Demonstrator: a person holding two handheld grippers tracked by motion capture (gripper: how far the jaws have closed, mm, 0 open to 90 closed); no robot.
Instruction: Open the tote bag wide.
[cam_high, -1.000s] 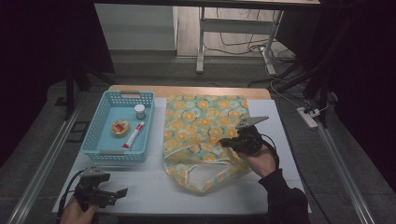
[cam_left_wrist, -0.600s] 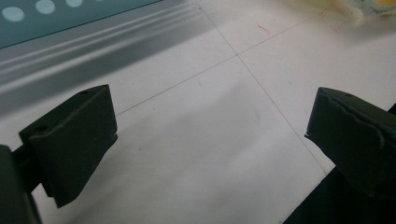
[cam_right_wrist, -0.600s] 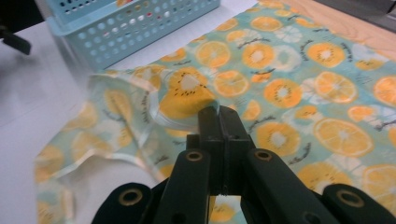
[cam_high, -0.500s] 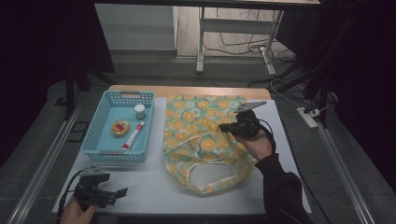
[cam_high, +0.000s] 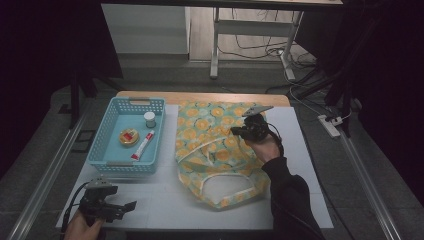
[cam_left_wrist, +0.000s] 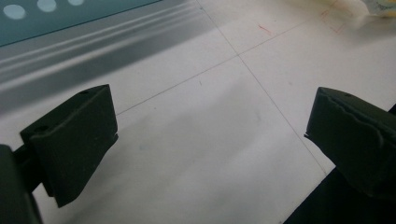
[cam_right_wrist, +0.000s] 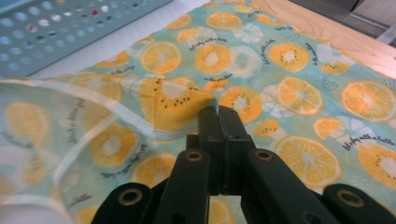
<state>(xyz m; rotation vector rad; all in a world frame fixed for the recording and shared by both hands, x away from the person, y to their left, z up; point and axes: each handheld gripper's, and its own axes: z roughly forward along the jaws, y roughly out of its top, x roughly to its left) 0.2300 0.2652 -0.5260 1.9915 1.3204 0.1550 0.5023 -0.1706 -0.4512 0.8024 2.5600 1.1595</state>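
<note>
Right gripper (cam_high: 239, 131) clamped on the rim of the fruit-print fabric bag (cam_high: 215, 145); left gripper (cam_high: 131, 205) idle.

The bag lies flat on the white table (cam_high: 165, 195), just right of the blue basket (cam_high: 105, 137). The right gripper's jaws are closed on a fold of the bag's edge (cam_right_wrist: 187, 109), lifted above the panel. The left gripper rests near the table edge, in front of the basket, jaws wide apart with nothing between them. The basket contains a small white-capped jar (cam_high: 149, 119), a round yellow tin (cam_high: 128, 136) and a red-and-white tube (cam_high: 143, 145).
</note>
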